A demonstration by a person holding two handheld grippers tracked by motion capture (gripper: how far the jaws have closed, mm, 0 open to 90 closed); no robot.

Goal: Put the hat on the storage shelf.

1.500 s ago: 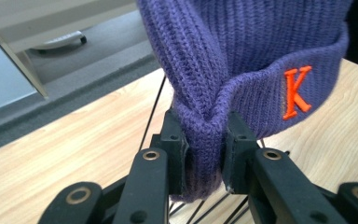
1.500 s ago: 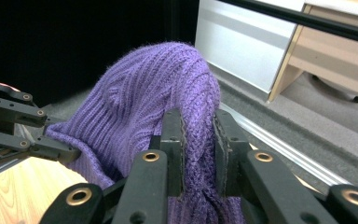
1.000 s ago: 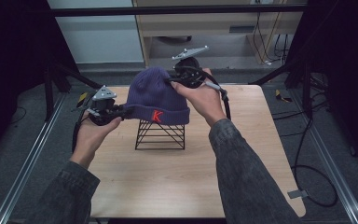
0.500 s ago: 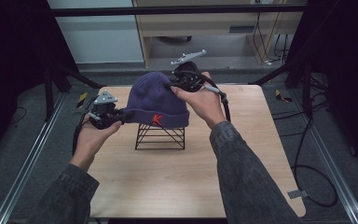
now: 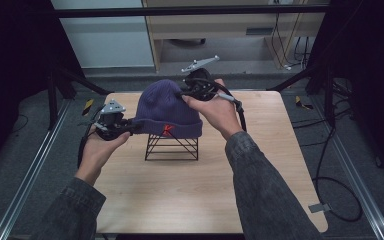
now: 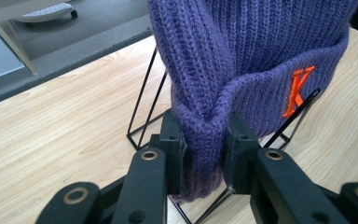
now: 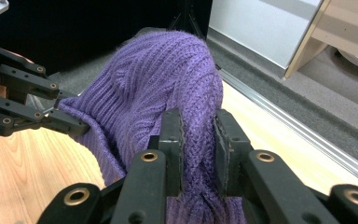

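A purple knit beanie with an orange K on its cuff hangs over a black wire stand near the middle of the table. My left gripper is shut on the cuff at the beanie's left side; in the left gripper view the jaws pinch a fold of the purple beanie with the wire stand behind. My right gripper is shut on the knit near the crown at the upper right. In the right gripper view its jaws clamp the beanie, and the left gripper shows at the left.
The wooden table has bare room in front and to the right of the stand. Metal rails run along both sides, a black frame stands around it, and cables lie on the floor at the right.
Both grippers and the beanie have shifted slightly left and back over the stand; the grips are unchanged.
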